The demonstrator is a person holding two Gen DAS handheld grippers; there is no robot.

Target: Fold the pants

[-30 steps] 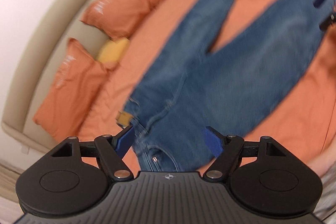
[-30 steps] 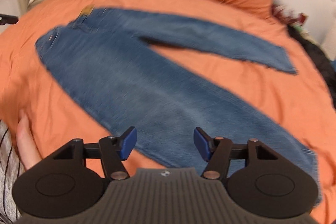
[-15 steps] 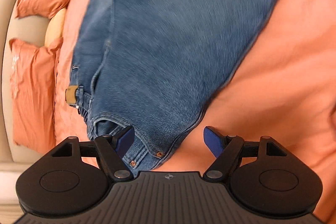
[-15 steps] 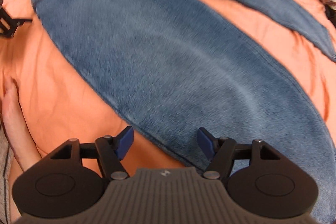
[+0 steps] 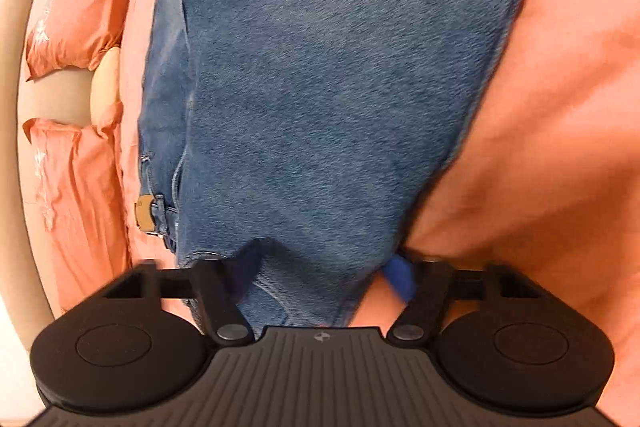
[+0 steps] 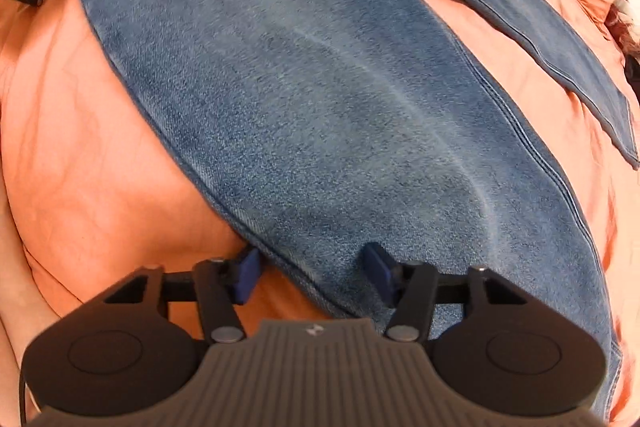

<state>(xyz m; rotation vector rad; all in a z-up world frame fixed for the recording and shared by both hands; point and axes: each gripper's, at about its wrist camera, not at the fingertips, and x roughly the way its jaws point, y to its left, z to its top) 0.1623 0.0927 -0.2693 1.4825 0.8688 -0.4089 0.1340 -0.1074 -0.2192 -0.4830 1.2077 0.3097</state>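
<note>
The jeans are spread flat on the orange bed. Both edges are straddled by the open left gripper and right gripper; closing and lifting is needed next.

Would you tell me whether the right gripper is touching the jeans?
Touching: the right wrist view shows the right gripper open, its fingers pressed against the jeans edge.

Blue denim pants — orange bedsheet, orange pillows — blue-tipped black gripper.
</note>
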